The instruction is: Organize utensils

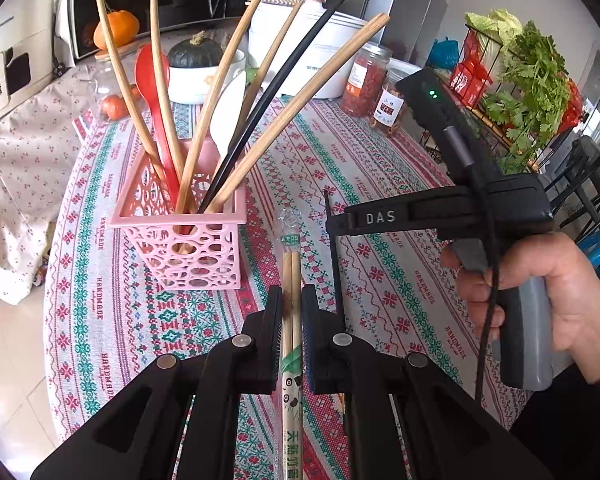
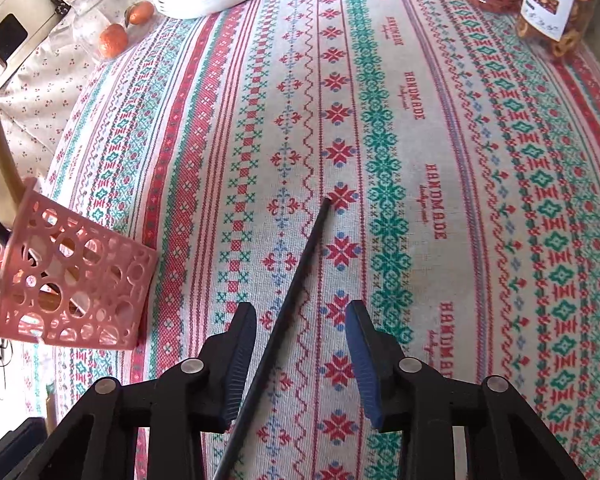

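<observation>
A pink perforated basket (image 1: 188,240) stands on the patterned tablecloth and holds several wooden chopsticks, a black chopstick, a red spoon (image 1: 152,76) and a white spoon. My left gripper (image 1: 291,300) is shut on a wrapped pair of wooden chopsticks (image 1: 291,272), just right of the basket. My right gripper (image 2: 300,320) is open, its jaws either side of a single black chopstick (image 2: 300,264) lying on the cloth. That chopstick also shows in the left wrist view (image 1: 334,264). The basket shows at the left in the right wrist view (image 2: 72,280).
At the back stand a white bowl with a dark squash (image 1: 196,68), a white cooker (image 1: 320,40), jars of dried fruit (image 1: 366,80), tangerines (image 2: 112,40) and a microwave. A wire rack of greens (image 1: 528,80) stands at the right. The table edge runs along the left.
</observation>
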A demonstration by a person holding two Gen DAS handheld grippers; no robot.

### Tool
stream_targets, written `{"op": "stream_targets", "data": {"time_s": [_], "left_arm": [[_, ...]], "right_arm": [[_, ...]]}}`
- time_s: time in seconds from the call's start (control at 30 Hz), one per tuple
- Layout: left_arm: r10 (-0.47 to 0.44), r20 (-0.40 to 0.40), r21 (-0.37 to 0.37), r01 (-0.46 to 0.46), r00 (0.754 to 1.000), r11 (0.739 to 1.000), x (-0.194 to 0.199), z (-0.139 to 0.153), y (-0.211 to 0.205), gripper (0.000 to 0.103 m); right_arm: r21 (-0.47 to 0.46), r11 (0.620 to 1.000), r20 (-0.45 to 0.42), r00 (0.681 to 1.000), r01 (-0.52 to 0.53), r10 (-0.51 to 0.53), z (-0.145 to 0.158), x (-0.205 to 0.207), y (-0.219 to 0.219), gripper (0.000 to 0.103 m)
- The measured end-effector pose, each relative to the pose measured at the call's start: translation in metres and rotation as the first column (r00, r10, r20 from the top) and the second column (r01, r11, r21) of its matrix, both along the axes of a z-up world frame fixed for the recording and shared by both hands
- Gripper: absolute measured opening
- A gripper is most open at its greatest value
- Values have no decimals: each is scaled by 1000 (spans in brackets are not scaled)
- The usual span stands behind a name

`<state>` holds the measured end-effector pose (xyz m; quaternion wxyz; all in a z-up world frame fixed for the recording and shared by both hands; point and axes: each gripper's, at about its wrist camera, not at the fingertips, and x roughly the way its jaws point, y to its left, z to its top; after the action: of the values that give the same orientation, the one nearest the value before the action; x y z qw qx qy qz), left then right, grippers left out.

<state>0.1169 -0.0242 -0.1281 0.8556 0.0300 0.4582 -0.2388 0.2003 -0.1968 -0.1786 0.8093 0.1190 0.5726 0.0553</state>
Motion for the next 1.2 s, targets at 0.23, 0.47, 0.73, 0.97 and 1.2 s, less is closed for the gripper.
{"op": "stream_targets", "data": {"time_s": [0.23, 0.47, 0.73, 0.97, 1.2], "left_arm": [[16, 15, -14, -16, 1000, 1000, -3, 7, 12, 10], [42, 43, -41, -40, 998, 998, -3, 15, 17, 10], [44, 116, -59, -37, 992, 998, -16, 32, 16, 10], [70, 184, -106, -50, 980, 993, -25, 53, 16, 10], [109, 299, -143, -69, 948, 987, -37, 80, 22, 10]], "right_arm": [[-142, 988, 5, 998, -65, 67, -5, 2, 21, 10], [-117, 992, 69, 996, -46, 54, 8, -23, 4, 5], [-69, 998, 210, 978, -5, 20, 61, -63, -17, 5], [-37, 999, 339, 940, -20, 31, 109, -95, -15, 4], [-48, 998, 473, 879, -40, 58, 154, -119, -5, 4]]}}
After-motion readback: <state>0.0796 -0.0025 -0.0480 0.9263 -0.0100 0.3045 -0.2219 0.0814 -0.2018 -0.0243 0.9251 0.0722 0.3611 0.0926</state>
